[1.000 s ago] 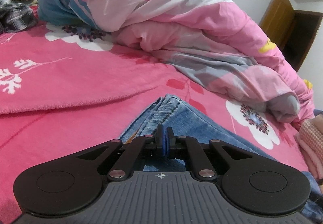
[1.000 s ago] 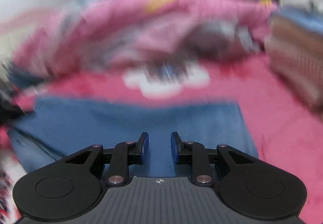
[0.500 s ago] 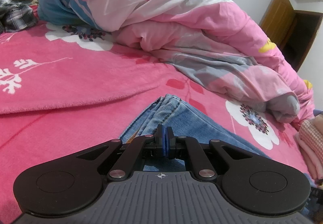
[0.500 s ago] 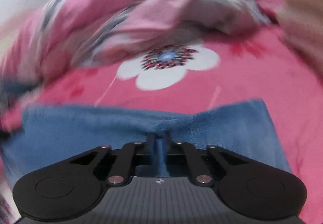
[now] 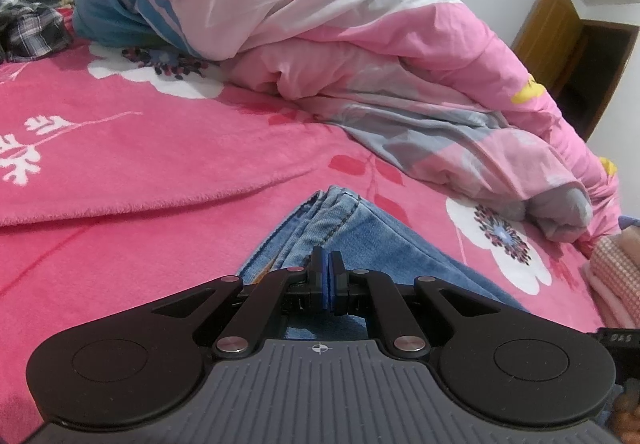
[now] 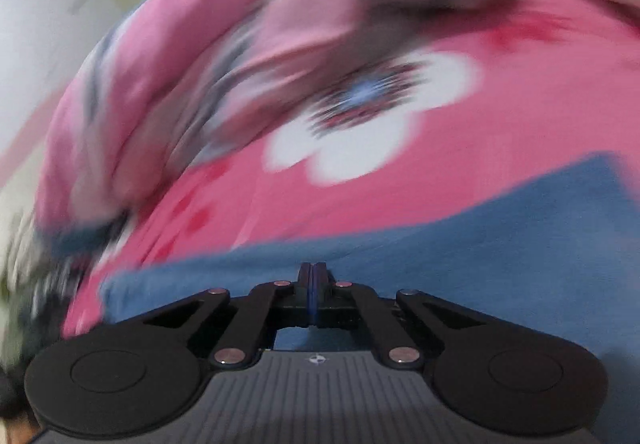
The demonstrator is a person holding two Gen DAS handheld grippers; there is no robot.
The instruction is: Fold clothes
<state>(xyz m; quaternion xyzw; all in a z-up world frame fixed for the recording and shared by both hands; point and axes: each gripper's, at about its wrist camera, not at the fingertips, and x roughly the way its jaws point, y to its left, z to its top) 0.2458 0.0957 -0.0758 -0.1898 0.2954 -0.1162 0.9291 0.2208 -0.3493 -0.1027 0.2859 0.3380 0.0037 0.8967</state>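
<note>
jeans (image 5: 352,228): blue denim, flat on the pink bed (image 5: 120,148); stitched corner just ahead of the left gripper (image 5: 328,276), cloth also under the right gripper (image 6: 313,286)
left jaws: closed, seemingly pinching the denim; pinch itself hidden
right jaws: closed; blurred, grip on denim unclear
handling: likely heavy, limp, not slippery; thick seams
hold: seamed edges, both corners

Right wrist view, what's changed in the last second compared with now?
The right gripper closed its open fingers onto the edge of the jeans, then rolled, tilting the view of the bedspread. The left gripper stayed put, shut on the jeans' folded end.
</note>
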